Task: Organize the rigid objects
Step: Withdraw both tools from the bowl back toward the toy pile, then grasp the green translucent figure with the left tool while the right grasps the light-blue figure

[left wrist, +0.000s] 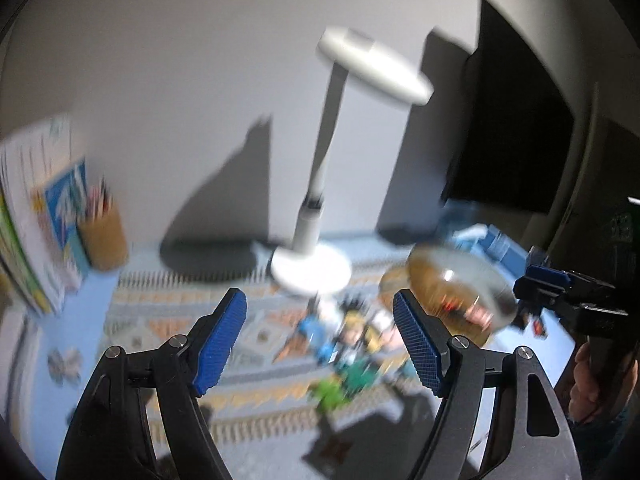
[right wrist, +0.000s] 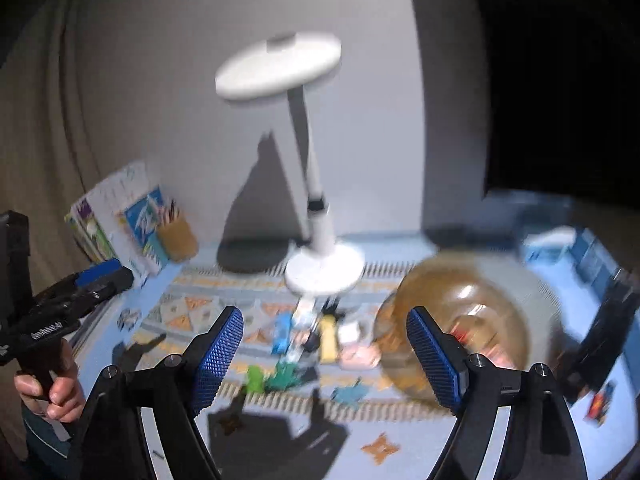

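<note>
Pale wall and a dark monitor back the bench (left wrist: 100,292), which carries a patterned mat (left wrist: 256,368), and the left wrist view is smeared by motion. From that view the left tongs (left wrist: 320,340) stand apart with nothing between the blue pads, held above the bench and tilted down toward a heap of small toys (left wrist: 344,352); that pose suits a hand hovering between picks rather than gripping. A white desk lamp (left wrist: 312,268) stands behind the heap, an amber bowl (left wrist: 456,292) lies to its right, and a pencil cup (left wrist: 104,240) with books sits at the far left. The right tongs (left wrist: 556,292) show at the frame's right edge. In the right wrist view the same tongs (right wrist: 328,356) are likewise spread and empty, pointed down at the toys (right wrist: 304,344), which lie loose on the mat just in front of the lamp base and left of the bowl (right wrist: 460,320), still unsorted by the look of it. One pale, longish piece (right wrist: 304,320) seems to run with its long axis from the lamp base toward the camera, though blur makes that uncertain. At the left edge a hand (right wrist: 52,388) holds the other tongs' handle.
</note>
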`<state>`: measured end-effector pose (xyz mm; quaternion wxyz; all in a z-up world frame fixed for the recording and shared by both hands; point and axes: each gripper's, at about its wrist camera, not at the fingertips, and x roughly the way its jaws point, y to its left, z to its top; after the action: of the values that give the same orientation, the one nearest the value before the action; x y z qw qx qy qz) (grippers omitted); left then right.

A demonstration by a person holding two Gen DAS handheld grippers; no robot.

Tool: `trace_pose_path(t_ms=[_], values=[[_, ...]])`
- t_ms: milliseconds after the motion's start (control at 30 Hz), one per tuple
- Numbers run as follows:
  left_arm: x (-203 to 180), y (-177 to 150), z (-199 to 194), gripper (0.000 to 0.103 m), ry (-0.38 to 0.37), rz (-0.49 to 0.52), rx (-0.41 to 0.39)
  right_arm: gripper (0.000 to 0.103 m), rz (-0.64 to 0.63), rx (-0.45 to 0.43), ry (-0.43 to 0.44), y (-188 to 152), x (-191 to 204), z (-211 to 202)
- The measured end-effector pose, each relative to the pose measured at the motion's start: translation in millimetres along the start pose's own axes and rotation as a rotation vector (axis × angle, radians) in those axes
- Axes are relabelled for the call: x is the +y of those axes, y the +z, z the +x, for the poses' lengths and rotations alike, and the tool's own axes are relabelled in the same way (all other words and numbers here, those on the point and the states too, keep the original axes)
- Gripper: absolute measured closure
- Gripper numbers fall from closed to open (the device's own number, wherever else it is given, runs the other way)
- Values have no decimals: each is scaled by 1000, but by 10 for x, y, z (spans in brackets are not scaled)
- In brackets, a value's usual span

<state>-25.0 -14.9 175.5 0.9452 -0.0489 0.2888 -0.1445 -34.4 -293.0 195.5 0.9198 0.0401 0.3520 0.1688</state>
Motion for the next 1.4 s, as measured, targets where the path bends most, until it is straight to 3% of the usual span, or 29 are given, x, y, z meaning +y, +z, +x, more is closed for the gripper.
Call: trace_pose_path(t_ms=[167,367,833,1000,1067,1200,1400], values=[[120,-614,536,29,-15,-40,183,20,101,161,4,-468,-174,600],[74,-1037,976,29,-66,-36,308,20,151,287,-25,-859,-372,1081],[-52,-1203,1307,29,-76,-12,383,20,128,318,-58,-1039,-436,1615],[-97,-1165,1402,30,-75,-4,376,24,113,310,-88,-1053,-451,1669],[-127,-1159,1432,34,-80,4,373,29,103,309,-88,-1055,-438,1684],[-174,-1158,1451,56,-92,23,370,31,86,303,-103,-1059,-406,1712],[-190,-1156,1392,58,-121,27,343,46,52,295,-122,-1055,-347,1753]])
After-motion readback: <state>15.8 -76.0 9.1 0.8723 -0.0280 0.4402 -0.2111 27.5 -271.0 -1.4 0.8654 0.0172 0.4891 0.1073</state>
